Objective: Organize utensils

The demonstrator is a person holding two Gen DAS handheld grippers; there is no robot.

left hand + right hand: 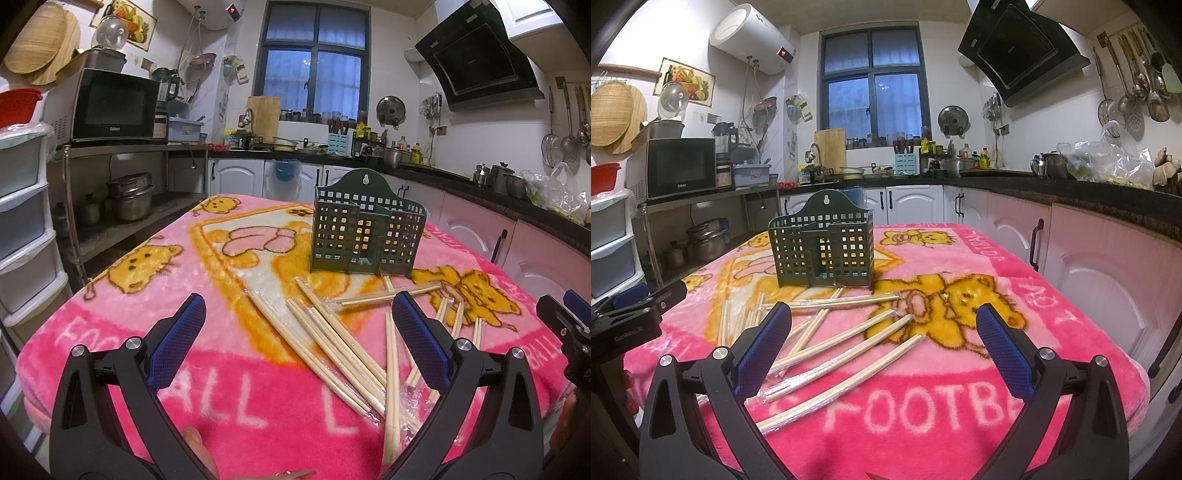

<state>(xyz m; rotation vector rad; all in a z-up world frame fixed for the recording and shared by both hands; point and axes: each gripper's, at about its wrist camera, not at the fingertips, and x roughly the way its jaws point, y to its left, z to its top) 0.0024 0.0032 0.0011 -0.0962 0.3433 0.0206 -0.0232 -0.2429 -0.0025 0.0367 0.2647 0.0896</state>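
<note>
The left gripper (297, 321) hangs just above the table with its 2 blue-padded fingers spread wide and nothing between them; the right gripper (884, 332) is likewise splayed wide and empty. Under both lies a fluffy pink blanket printed with yellow bears (155, 354), which covers the table. On it, closest to the grippers, a loose scatter of pale wooden chopsticks in clear plastic sleeves (332, 339) lies flat, some crossing each other, spread from under the left gripper over to the right gripper's view (849, 354). Just behind the pile, upright on the blanket, stands a dark green perforated plastic utensil holder with a hanging hole in its raised back (365, 229). It is split into compartments; through the square holes no chopsticks show inside. Farther off, a black kitchen counter (1052, 184) runs along the wall.
</note>
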